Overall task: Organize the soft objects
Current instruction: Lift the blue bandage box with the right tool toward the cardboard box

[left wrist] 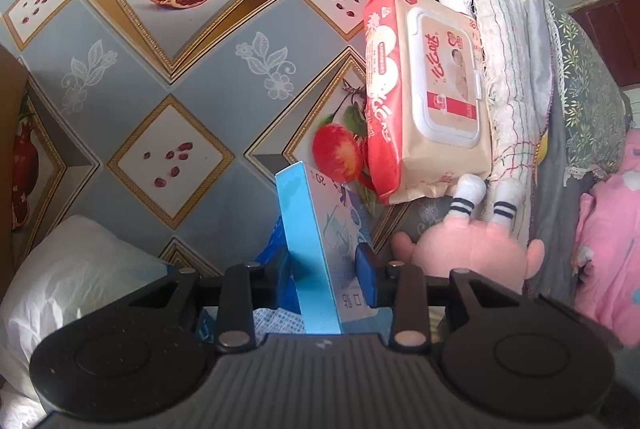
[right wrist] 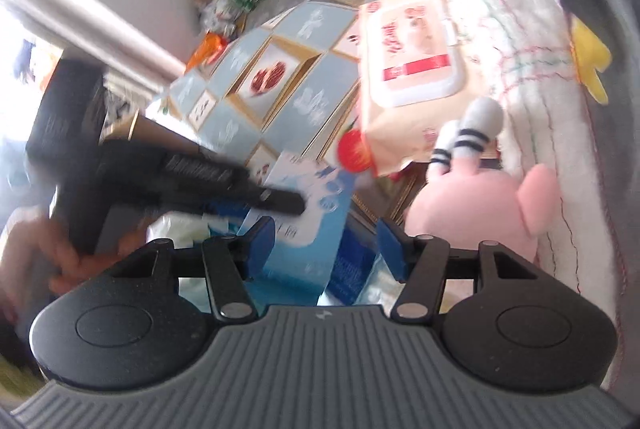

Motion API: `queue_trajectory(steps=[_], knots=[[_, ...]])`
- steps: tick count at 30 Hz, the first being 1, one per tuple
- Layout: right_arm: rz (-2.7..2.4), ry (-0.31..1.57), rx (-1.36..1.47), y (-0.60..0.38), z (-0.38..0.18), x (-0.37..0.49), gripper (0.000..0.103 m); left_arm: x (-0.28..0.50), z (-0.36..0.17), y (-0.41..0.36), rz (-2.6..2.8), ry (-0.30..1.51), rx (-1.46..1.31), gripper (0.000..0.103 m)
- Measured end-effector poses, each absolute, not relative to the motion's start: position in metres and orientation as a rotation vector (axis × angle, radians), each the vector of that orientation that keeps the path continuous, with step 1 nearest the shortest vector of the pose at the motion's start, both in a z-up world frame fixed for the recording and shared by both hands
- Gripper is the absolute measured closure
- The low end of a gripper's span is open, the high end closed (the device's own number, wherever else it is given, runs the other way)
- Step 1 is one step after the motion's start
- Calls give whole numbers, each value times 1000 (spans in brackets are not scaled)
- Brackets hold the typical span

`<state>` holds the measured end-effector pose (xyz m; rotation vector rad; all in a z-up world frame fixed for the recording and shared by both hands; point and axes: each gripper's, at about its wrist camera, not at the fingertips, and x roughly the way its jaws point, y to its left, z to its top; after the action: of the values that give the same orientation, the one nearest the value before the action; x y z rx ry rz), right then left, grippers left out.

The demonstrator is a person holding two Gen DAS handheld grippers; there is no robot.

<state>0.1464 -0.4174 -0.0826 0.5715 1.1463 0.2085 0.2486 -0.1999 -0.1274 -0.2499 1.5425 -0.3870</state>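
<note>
A table covered by a grey-blue tablecloth (left wrist: pixel 132 69) printed with pomegranates and gold-framed diamonds fills most of the left wrist view. Along its right edge lies a pile of folded cloths, topmost a white towel (left wrist: pixel 508 77) with coloured stitching, and beyond it a pink patterned fabric (left wrist: pixel 612 245). A white plastic bag (left wrist: pixel 72 269) sits at the near left corner.

A pack of baby wet wipes (left wrist: pixel 424 89), red and cream with a white flip lid, rests partly on the tablecloth and partly against the towel. Just below it a pink plush toy (left wrist: pixel 472 249) lies with its white, navy-striped feet touching the pack's lower edge.

The left gripper (left wrist: pixel 324 269) clamps a light blue box of face masks (left wrist: pixel 320 245), standing on its edge near the table's front edge, both blue pads pressing its sides. In the blurred right wrist view, the right gripper (right wrist: pixel 326 241) stands with jaws apart over the same box (right wrist: pixel 308 213), its pads clear of it; the plush toy (right wrist: pixel 480 205) lies just to its right.
</note>
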Motion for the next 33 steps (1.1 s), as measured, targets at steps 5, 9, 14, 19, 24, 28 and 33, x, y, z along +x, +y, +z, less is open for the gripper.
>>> queue_trajectory(steps=[5,9,14,19,24,28,33], knots=[[177,1180,769,-430,-101,166,56,245,-127,-189,-410,1530,-271,67],[151,1243,902,-423,-121,185,56,243,-127,-188,-416,1521,-251,65],[76,1328,957,-412,-146,203,56,242,-128,-190,-437,1510,-210,65],[57,1365,921,-396,-153,216,55,242,-131,-190,-441,1497,-207,65],[11,1366,917,-394,-153,219,57,243,-132,-189,-446,1493,-217,65],[-16,1367,895,-389,-156,224,55,243,-134,-185,-457,1489,-233,65],[-18,1380,927,-380,-167,229,50,242,-137,-180,-471,1481,-258,65]])
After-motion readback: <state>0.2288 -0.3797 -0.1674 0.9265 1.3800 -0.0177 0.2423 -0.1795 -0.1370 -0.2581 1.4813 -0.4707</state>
